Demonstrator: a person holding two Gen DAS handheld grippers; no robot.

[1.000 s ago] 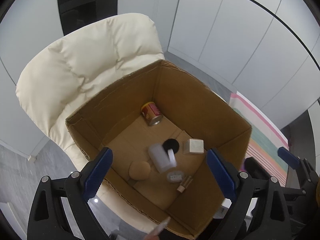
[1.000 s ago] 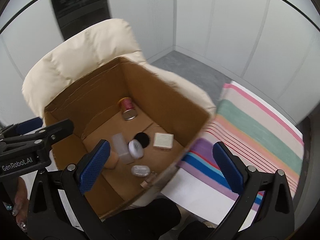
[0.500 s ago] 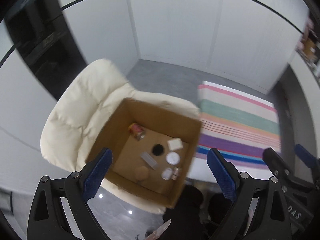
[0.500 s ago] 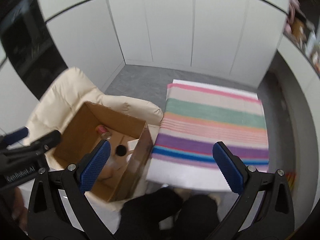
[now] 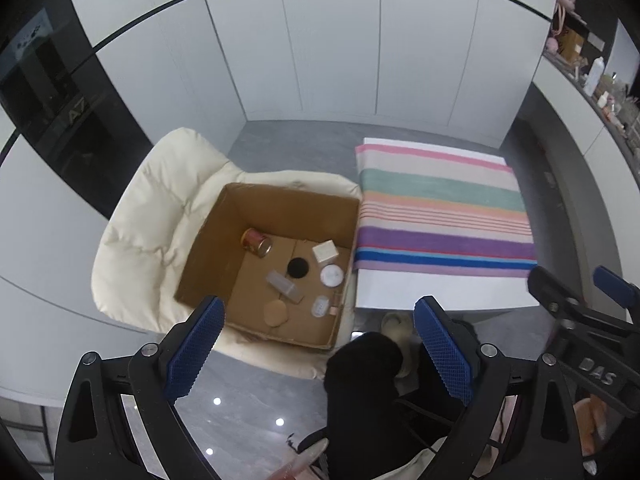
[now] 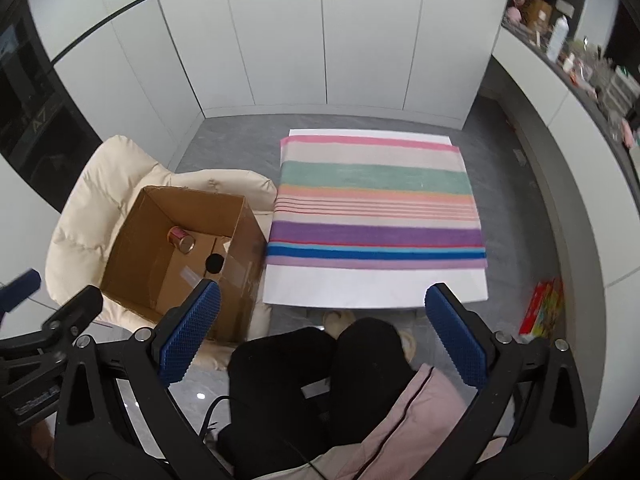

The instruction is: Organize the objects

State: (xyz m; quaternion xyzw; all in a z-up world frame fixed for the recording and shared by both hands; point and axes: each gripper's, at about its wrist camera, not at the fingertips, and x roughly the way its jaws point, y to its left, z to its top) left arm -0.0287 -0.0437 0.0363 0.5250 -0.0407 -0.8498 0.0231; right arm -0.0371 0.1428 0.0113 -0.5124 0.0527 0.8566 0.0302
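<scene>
An open cardboard box sits on a cream chair. In it lie a red can, a black disc, a white cube, a white round lid, a clear bottle, a tan disc and a small clear case. My left gripper is open and empty, high above the box's near edge. My right gripper is open and empty, high above the person's knees.
A low white table with a striped cloth stands right of the box. The person's black-trousered legs are below. A colourful box lies on the floor at right. White cupboards line the back.
Both grippers have risen far up and back from the box, so the whole room now shows. Both stayed open and empty.
</scene>
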